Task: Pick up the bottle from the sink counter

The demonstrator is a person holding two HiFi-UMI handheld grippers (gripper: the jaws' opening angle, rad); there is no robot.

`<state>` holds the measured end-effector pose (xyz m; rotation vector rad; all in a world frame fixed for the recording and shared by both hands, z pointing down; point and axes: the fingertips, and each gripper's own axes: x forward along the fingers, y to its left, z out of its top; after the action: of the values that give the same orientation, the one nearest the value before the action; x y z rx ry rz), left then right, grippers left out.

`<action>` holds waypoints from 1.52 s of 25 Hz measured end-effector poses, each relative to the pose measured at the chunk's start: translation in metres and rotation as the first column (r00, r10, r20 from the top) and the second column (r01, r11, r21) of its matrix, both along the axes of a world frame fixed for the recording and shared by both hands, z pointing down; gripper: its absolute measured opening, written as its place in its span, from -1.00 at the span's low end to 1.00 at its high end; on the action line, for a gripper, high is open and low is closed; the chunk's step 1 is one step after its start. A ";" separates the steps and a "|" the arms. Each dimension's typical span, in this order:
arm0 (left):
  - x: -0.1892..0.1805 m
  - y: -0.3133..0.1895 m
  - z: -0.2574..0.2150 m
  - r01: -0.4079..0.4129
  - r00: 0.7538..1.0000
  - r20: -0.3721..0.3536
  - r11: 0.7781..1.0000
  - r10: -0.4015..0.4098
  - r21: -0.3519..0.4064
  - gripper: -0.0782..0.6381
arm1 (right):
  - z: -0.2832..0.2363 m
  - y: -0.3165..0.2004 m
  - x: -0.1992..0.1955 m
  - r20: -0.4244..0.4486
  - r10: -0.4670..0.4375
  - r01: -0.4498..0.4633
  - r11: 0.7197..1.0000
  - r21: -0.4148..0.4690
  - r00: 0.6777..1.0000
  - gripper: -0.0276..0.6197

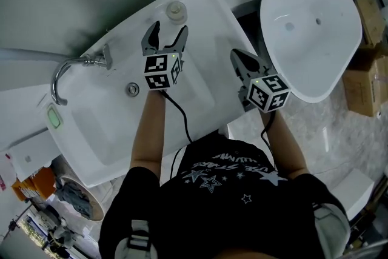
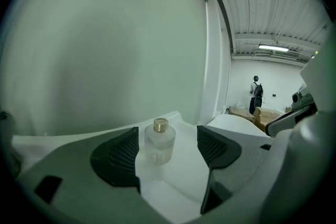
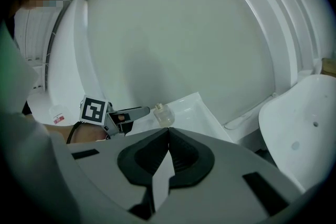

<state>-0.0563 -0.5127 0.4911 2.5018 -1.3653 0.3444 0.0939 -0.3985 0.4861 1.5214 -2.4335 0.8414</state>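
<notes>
**Open left gripper faces the bottle on the sink counter**

The left gripper [image 1: 168,32] hangs over the white sink counter [image 1: 203,15] with its jaws spread wide, and nothing is pinched between them. Just ahead of its tips stands the bottle [image 2: 159,140]. It is upright, small and clear, with a gold-coloured cap, and it is near the back corner of the counter. In the left gripper view it appears in the gap between the two dark pads, a little closer to the left one, but no pad touches it. Between the tips and the bottle lies only bare white counter.

The right gripper [image 1: 236,56] is held to the right, near the counter's edge, with its jaws pressed together and empty.

To the left of the grippers are the drain [image 1: 133,89] and the chrome faucet [image 1: 60,79]. Farther right lies a second white basin [image 1: 312,27], with cardboard boxes [image 1: 367,79] beside it. Behind the bottle rises a plain pale wall [image 2: 105,50].
</notes>
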 end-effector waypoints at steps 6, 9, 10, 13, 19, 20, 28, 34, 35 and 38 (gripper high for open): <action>0.009 -0.031 0.037 0.019 1.000 0.019 0.999 -0.018 -0.048 0.18 | 0.019 -0.012 0.003 0.019 0.018 -0.017 0.999 -0.036 1.000 -0.90; 0.014 -0.042 0.049 0.030 0.999 0.025 0.998 -0.028 -0.063 0.18 | 0.025 -0.017 0.005 0.026 0.026 -0.025 0.999 -0.045 0.999 -0.90; 0.015 -0.045 0.052 0.032 0.999 0.028 0.997 -0.030 -0.070 0.18 | 0.026 -0.019 0.006 0.027 0.029 -0.027 0.999 -0.047 0.999 -0.90; 0.019 -0.053 0.061 0.041 0.998 0.049 0.996 -0.037 -0.082 0.18 | 0.028 -0.022 0.007 0.032 0.037 -0.036 0.998 -0.048 0.999 -0.90; 0.027 -0.065 0.071 0.048 0.996 0.073 0.995 -0.041 -0.089 0.18 | 0.032 -0.021 0.010 0.030 0.048 -0.047 0.997 -0.056 0.998 -0.90; 0.027 -0.067 0.072 0.050 0.996 0.072 0.995 -0.044 -0.087 0.18 | 0.032 -0.020 0.011 0.031 0.051 -0.049 0.997 -0.058 0.998 -0.90; 0.027 -0.073 0.081 0.060 0.990 0.136 0.992 -0.045 -0.110 0.18 | 0.036 -0.021 0.015 0.032 0.070 -0.068 0.996 -0.063 0.997 -0.90; 0.027 -0.075 0.081 0.071 0.987 0.150 0.989 -0.052 -0.126 0.17 | 0.036 -0.018 0.015 0.040 0.072 -0.069 0.995 -0.069 0.997 -0.90; 0.027 -0.075 0.081 0.068 0.988 0.149 0.990 -0.049 -0.127 0.16 | 0.036 -0.018 0.014 0.040 0.071 -0.068 0.995 -0.068 0.997 -0.90; 0.026 -0.074 0.082 0.057 0.988 0.148 0.990 -0.037 -0.133 0.16 | 0.034 -0.018 0.014 0.041 0.071 -0.068 0.996 -0.063 0.997 -0.90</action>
<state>-0.0300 -0.5863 0.5732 2.3684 -1.4012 0.5998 0.1080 -0.4164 0.5206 1.5900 -2.3736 0.9624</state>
